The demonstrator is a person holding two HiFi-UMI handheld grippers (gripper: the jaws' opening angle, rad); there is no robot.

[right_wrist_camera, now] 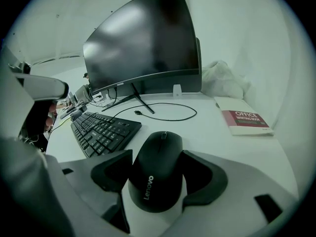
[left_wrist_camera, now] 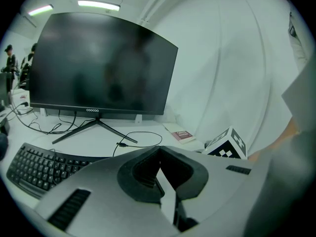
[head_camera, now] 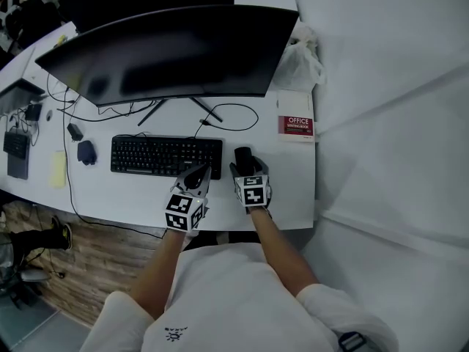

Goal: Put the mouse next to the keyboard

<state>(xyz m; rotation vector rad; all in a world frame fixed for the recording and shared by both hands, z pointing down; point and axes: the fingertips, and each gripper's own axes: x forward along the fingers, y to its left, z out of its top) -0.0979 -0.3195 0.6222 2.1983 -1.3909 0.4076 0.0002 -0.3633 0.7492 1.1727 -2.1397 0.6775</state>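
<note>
Mouse [right_wrist_camera: 154, 181] looking light, rigid, slick; right gripper [right_wrist_camera: 157, 166] is clamping its flanks at lower centre, probably safest hold; left gripper [left_wrist_camera: 159, 174] is idling closed, empty.

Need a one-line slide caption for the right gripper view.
Right gripper clamps a black mouse beside the keyboard on a white desk, curved monitor behind.

Dim, greenish light; ceiling strips [left_wrist_camera: 98, 5] glow overhead (gripper views bulge, corners black); monitor [head_camera: 168, 50] glares faintly.
</note>
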